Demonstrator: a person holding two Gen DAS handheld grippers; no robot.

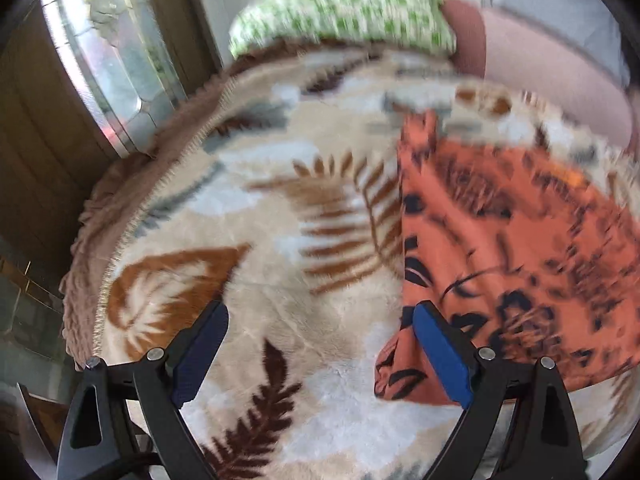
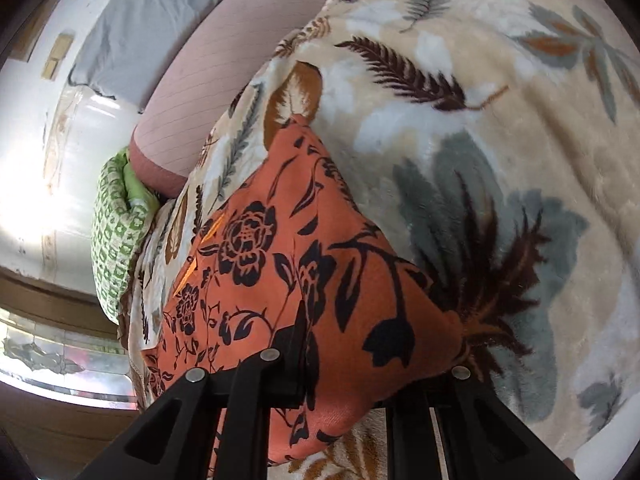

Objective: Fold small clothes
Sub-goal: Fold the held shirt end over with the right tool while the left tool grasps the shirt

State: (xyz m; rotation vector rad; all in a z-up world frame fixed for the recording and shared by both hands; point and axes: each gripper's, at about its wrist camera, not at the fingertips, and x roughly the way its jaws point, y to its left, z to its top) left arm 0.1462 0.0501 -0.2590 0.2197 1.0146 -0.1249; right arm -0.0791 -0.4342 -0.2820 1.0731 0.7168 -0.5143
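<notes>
Leaf-print fleece blanket (image 1: 280, 216) under orange floral garment (image 2: 280, 248), window (image 1: 108, 76) beyond.

home bedroom: bed, plush leaf blanket (image 1: 280, 208), pillow (image 1: 340, 12), window (image 1: 108, 64)

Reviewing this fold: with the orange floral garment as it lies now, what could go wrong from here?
1. The right gripper pinches a bunched edge of the orange garment; it may grab extra layers or slip.
2. The left gripper is open, one finger at the cloth's edge; closing could catch the plush blanket too.
</notes>
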